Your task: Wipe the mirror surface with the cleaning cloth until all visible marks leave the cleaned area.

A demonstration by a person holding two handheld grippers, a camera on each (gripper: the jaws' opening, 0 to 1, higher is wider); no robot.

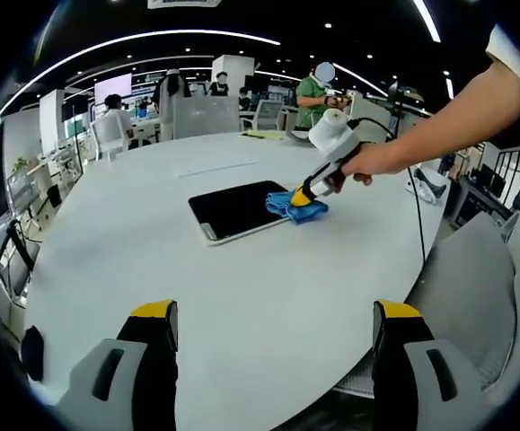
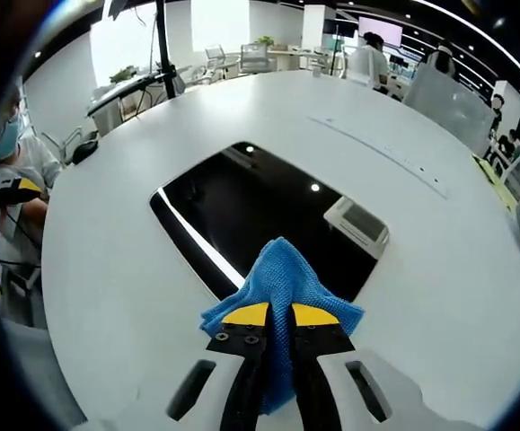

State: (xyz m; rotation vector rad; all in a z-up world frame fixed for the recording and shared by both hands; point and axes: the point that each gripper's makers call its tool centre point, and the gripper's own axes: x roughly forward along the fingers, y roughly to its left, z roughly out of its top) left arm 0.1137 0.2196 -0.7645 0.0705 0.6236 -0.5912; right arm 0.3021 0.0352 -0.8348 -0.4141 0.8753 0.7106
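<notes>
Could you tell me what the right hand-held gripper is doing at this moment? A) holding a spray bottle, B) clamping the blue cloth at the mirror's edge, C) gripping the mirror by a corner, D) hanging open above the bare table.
B: the right hand-held gripper has its jaws shut on the blue cloth, which lies over the near edge of the mirror.

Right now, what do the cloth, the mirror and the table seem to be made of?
Cloth: blue knitted microfibre by its look, with a nubby weave.
Mirror: dark glossy glass, reflecting ceiling lights.
Table: smooth white matte top, probably laminate; hard to confirm.
</notes>
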